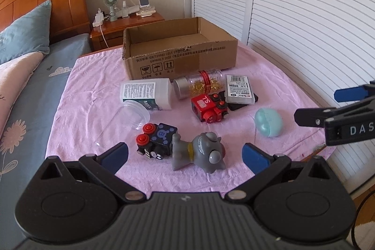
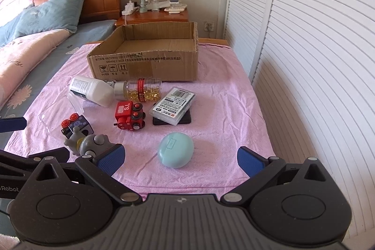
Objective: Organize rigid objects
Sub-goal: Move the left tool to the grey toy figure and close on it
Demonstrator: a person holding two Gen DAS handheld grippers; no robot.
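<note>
My left gripper (image 1: 185,155) is open just short of a grey toy figure (image 1: 199,152) lying on its side, with a black toy train (image 1: 155,141) beside it. My right gripper (image 2: 180,159) is open in front of a teal egg-shaped case (image 2: 175,149), not touching it. Farther back lie a red toy train (image 1: 209,107), a white bottle (image 1: 147,94), a clear capsule bottle (image 1: 200,83), a clear plastic jar (image 1: 126,121) and a clear labelled case (image 2: 173,104) on a black pad. An open cardboard box (image 1: 178,60) stands behind them, with nothing in it.
Everything rests on a pink cloth (image 2: 222,97) over a small table. A bed (image 1: 28,76) runs along the left, white louvred doors (image 2: 304,50) along the right. A wooden nightstand (image 1: 126,27) with a fan and chargers stands behind the box.
</note>
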